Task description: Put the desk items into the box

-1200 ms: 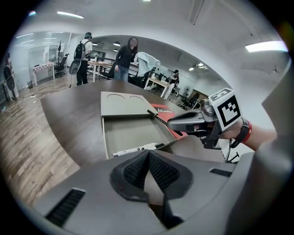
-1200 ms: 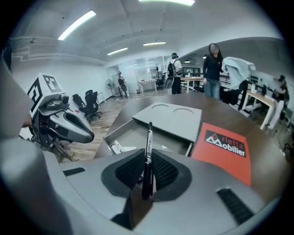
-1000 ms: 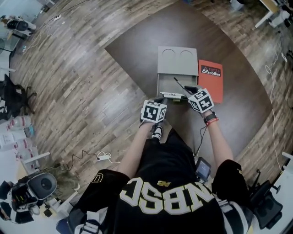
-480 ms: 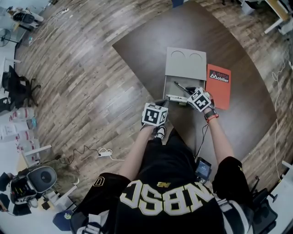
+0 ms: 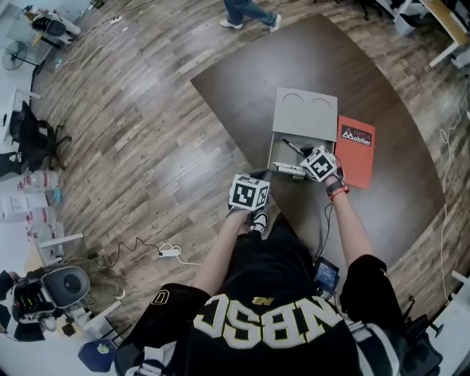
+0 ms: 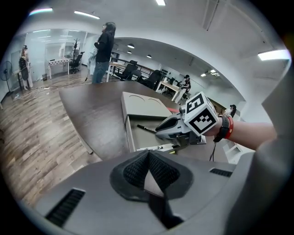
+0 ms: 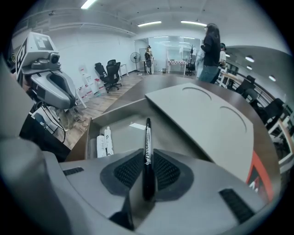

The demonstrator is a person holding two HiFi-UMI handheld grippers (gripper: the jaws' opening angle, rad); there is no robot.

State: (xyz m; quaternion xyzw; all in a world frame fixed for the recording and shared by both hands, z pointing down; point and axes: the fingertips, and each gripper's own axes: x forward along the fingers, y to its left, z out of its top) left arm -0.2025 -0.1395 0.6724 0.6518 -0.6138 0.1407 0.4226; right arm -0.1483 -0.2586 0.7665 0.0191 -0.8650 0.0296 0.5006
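Observation:
A grey box point(image 5: 303, 116) lies on the dark round table point(image 5: 382, 81), its lid slid back and its tray open towards me. My right gripper point(image 5: 304, 156) hangs over the open tray. A black pen point(image 7: 147, 146) stands between its pads, pointing into the box, and the jaws are opening around it. The same pen point(image 5: 292, 147) shows in the head view. White tube-like items point(image 7: 106, 141) lie at the tray's near edge. My left gripper point(image 6: 148, 155) is shut and holds nothing; it waits short of the table's edge, facing the box point(image 6: 143, 104).
An orange booklet point(image 5: 356, 150) lies right of the box. A person point(image 5: 250, 10) walks past the table's far side. A small dark device point(image 5: 325, 274) lies by my right hip. Office desks and chairs stand beyond the table.
The head view has drifted, so table and box sit lower and to the right. A walking person has come into view at the top. The right gripper still hovers over the tray with the pen.

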